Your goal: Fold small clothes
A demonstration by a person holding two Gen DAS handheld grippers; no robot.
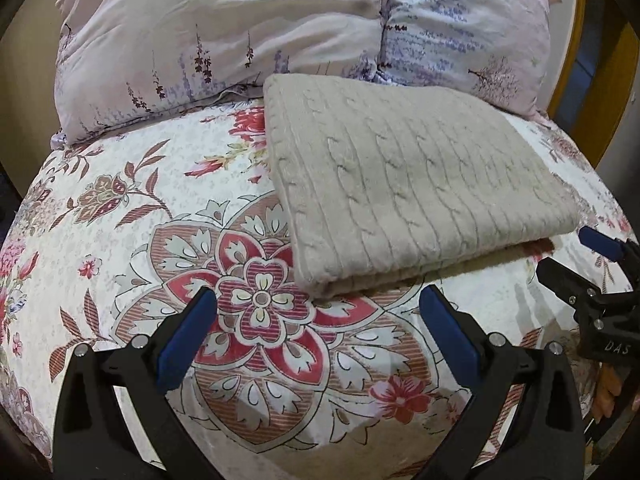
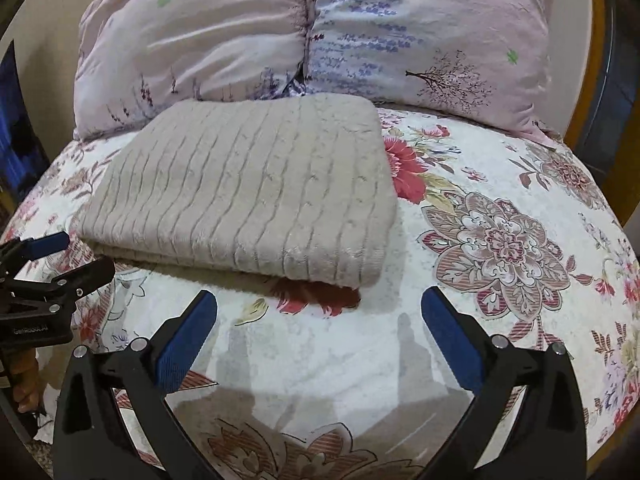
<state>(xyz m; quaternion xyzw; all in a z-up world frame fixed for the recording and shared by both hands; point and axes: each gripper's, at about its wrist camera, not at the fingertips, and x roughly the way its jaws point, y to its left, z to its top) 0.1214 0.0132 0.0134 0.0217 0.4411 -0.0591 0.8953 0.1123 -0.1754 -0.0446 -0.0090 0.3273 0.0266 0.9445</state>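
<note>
A beige cable-knit garment (image 1: 416, 184) lies folded into a thick rectangle on the floral bedsheet (image 1: 120, 208); the right wrist view shows the same garment (image 2: 248, 192) at centre left. My left gripper (image 1: 318, 300) hovers open just short of the garment's near left corner, nothing between its blue pads (image 1: 184, 340). My right gripper (image 2: 319, 304) stands open in front of the near right corner, also holding nothing. Each gripper shows in the other's view: the right gripper (image 1: 576, 256) at the right edge, the left gripper (image 2: 68, 252) at the left edge.
Two pale floral pillows (image 1: 260, 40) lean behind the garment, also as pillows (image 2: 320, 36) in the right wrist view. A wooden headboard (image 1: 576, 92) rises at the far right. A person's fingers (image 2: 26, 376) hold the left gripper's handle. Bare sheet (image 2: 500, 240) stretches right of the garment.
</note>
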